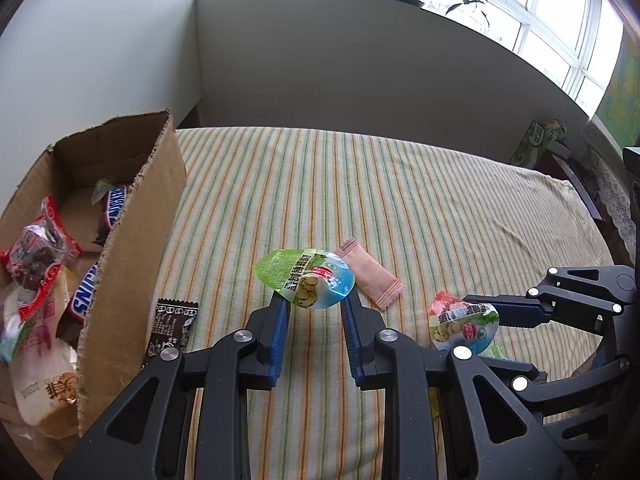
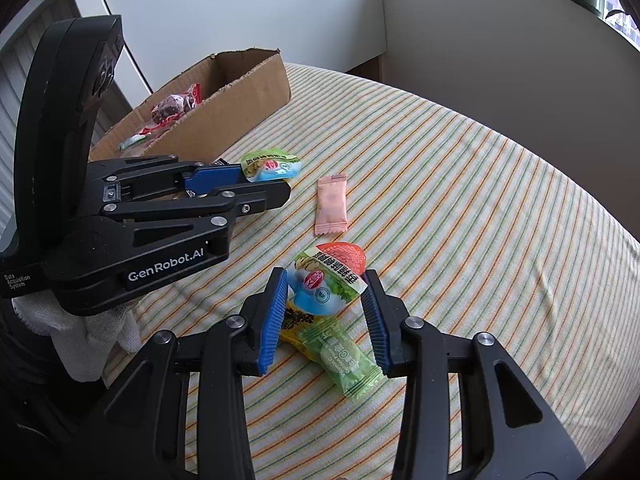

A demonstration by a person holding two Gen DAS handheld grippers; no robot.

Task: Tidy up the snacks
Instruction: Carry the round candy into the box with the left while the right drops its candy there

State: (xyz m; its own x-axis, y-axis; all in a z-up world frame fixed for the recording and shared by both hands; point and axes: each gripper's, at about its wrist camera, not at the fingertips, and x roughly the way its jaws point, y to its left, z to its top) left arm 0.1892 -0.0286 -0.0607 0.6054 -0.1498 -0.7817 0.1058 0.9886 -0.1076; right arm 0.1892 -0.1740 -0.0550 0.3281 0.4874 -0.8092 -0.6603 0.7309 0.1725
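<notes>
Your left gripper [image 1: 314,300] has its jaws clamped on the green-topped jelly cup [image 1: 306,278], held just above the striped bed [image 1: 400,200] beside the cardboard box [image 1: 132,260] of snacks. Your right gripper [image 2: 326,292] has its jaws clamped on the red-topped jelly cup [image 2: 330,276], over 1 green candy packet [image 2: 346,364]. 1 pink sachet [image 2: 331,205] lies on the bed between the 2 cups.

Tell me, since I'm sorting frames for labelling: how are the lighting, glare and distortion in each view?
Left wrist view: the window is blown out white, the far edge of the striped tablecloth bows, and print on the green-edged round snack cup stays legible. Right wrist view: soft even daylight, dark corners, strong fisheye curve, and small highlights on the red-edged round snack cup.
</notes>
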